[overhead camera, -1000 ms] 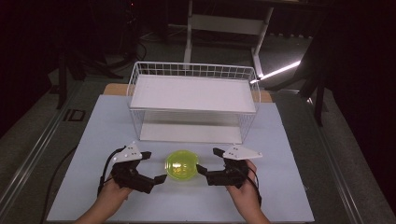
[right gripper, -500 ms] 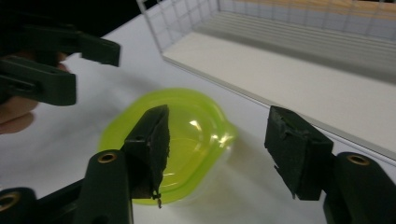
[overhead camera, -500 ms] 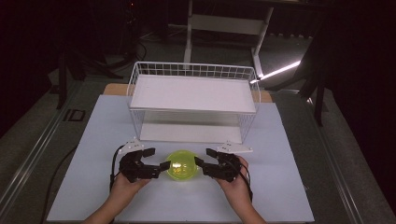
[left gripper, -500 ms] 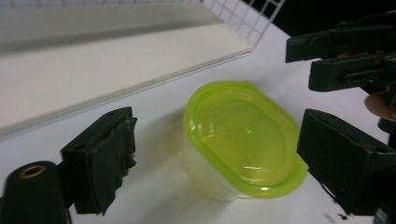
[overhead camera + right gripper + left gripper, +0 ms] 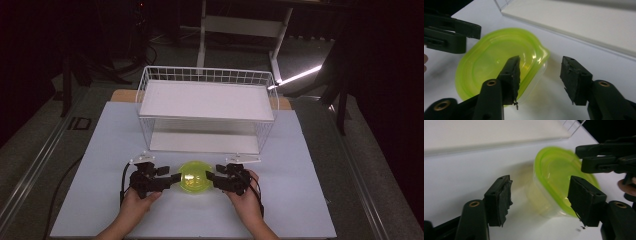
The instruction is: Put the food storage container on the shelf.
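Both grippers are held low over the table (image 5: 310,200), one on each side of a small round container (image 5: 195,177) with a green lid. In the high view the left gripper (image 5: 172,179) is seen at the container's left side and the right gripper (image 5: 211,178) at its right side, each gripped from behind by a hand (image 5: 135,205) that comes in from the bottom edge. The tips of both are seen at the lid's rim; whether they touch it cannot be told from above.

In the left gripper view the left gripper (image 5: 539,195) is shown with its jaws spread apart, nothing being clamped. The container (image 5: 556,177) is seen between and beyond the jaws, its clear body resting on the white surface and its green lid facing the far side, where the other gripper (image 5: 604,157) is seen at the upper right.

In the right gripper view the right gripper (image 5: 540,75) is likewise shown with its jaws parted and nothing held. The container (image 5: 489,65) lies ahead and toward the left jaw, which overlaps its rim in the picture.

A white wire basket (image 5: 207,75) with a white shelf is set behind the container, toward the far side of the table.
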A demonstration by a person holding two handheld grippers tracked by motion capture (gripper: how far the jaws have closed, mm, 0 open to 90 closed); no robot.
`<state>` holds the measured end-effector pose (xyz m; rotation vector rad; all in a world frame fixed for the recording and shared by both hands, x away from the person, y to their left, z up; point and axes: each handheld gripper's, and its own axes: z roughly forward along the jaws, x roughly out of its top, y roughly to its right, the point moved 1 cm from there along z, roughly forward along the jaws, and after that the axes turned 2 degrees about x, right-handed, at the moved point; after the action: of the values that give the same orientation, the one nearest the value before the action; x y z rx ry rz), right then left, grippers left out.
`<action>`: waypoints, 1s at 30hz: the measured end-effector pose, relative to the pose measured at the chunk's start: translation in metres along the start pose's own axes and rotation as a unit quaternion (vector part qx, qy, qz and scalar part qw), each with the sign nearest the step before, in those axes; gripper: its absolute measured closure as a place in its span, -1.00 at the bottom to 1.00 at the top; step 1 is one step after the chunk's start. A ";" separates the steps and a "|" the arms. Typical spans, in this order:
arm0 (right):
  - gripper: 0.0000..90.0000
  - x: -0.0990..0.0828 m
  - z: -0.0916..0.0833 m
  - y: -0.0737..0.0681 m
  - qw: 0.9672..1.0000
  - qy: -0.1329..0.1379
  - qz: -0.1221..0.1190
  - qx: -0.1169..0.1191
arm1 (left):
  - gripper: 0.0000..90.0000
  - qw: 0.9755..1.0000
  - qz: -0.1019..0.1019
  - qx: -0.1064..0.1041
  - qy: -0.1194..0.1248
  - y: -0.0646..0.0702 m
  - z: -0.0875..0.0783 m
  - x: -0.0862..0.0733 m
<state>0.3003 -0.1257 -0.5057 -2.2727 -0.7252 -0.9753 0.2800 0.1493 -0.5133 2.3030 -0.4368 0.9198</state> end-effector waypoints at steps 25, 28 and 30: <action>0.73 -0.003 -0.016 -0.012 0.997 -0.021 0.075 0.027 | 0.72 0.997 -0.030 -0.052 -0.038 0.017 -0.001 -0.006; 0.77 0.000 -0.020 -0.017 0.998 -0.020 0.058 0.021 | 0.80 0.998 -0.023 -0.043 -0.032 0.018 -0.003 -0.005; 0.78 0.002 -0.023 -0.020 0.998 -0.016 0.055 0.019 | 0.81 0.998 -0.017 -0.048 -0.023 0.018 -0.005 -0.003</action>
<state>0.2779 -0.1270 -0.4850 -2.2739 -0.6198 -0.8700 0.2659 0.1388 -0.5053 2.2408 -0.4502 0.8131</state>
